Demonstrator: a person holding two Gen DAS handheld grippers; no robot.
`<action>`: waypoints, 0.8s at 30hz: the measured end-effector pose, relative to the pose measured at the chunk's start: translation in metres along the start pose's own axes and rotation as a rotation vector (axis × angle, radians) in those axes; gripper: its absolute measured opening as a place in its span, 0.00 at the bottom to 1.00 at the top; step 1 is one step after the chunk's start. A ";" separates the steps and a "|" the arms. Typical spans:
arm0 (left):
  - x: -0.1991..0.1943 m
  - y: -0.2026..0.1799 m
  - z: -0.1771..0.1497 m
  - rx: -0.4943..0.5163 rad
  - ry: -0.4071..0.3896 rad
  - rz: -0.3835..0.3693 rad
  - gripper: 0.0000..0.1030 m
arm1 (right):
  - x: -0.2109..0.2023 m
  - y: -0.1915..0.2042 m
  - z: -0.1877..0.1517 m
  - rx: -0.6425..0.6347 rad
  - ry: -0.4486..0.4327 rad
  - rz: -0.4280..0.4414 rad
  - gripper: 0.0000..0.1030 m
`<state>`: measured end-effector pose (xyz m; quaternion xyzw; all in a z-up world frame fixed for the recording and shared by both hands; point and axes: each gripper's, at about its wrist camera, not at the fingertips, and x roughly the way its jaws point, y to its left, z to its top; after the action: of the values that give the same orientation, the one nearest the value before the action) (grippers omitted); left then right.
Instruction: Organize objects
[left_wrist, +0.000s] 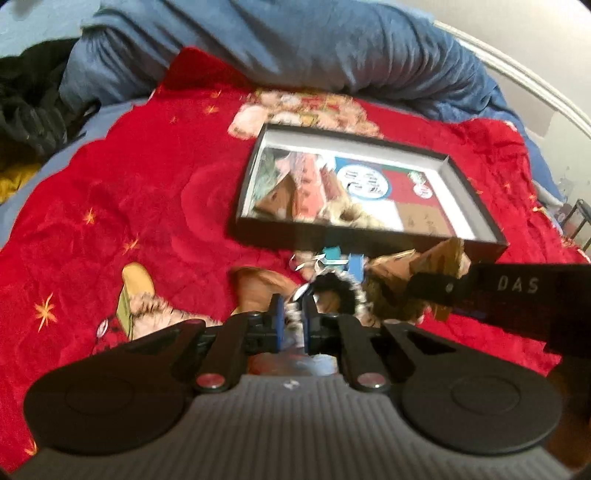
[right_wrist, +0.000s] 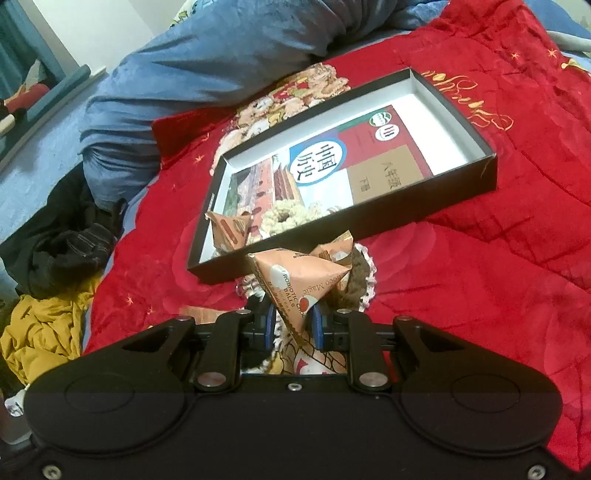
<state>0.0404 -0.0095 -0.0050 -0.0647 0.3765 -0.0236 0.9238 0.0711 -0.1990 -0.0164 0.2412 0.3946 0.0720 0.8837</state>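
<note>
Already the bed (right_wrist: 498, 295) under its red blanket (left_wrist: 147, 203) carries an open black box (right_wrist: 476, 173) holding a book (right_wrist: 373, 155), a cream scrunchie (right_wrist: 284, 216) and one snack pouch (right_wrist: 231, 229), so part of the tidying looks done. Just outside the box's near wall, the right gripper (right_wrist: 293, 325) pinches another pouch (right_wrist: 291, 284), and the left gripper (left_wrist: 293, 317) is pressed onto a dark scrunchie (left_wrist: 340, 288); both seemingly remain to go in.

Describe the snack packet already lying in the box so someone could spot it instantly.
On the red blanket sits a shallow black box. In its near left corner lies an orange pyramid-shaped packet, beside a cream scrunchie. Unlike the matching packet outside, no tool holds it.
</note>
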 end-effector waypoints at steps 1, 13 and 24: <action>0.001 -0.001 0.001 0.002 0.005 -0.009 0.13 | -0.001 -0.001 0.000 0.002 0.002 0.004 0.19; 0.016 0.013 -0.001 -0.056 0.061 0.093 0.39 | 0.006 0.007 -0.006 -0.021 0.021 -0.022 0.19; 0.013 0.013 0.002 -0.065 0.001 0.125 0.60 | 0.013 0.004 -0.006 -0.020 0.033 -0.035 0.19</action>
<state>0.0513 0.0025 -0.0145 -0.0713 0.3807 0.0462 0.9208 0.0763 -0.1892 -0.0266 0.2241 0.4126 0.0647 0.8805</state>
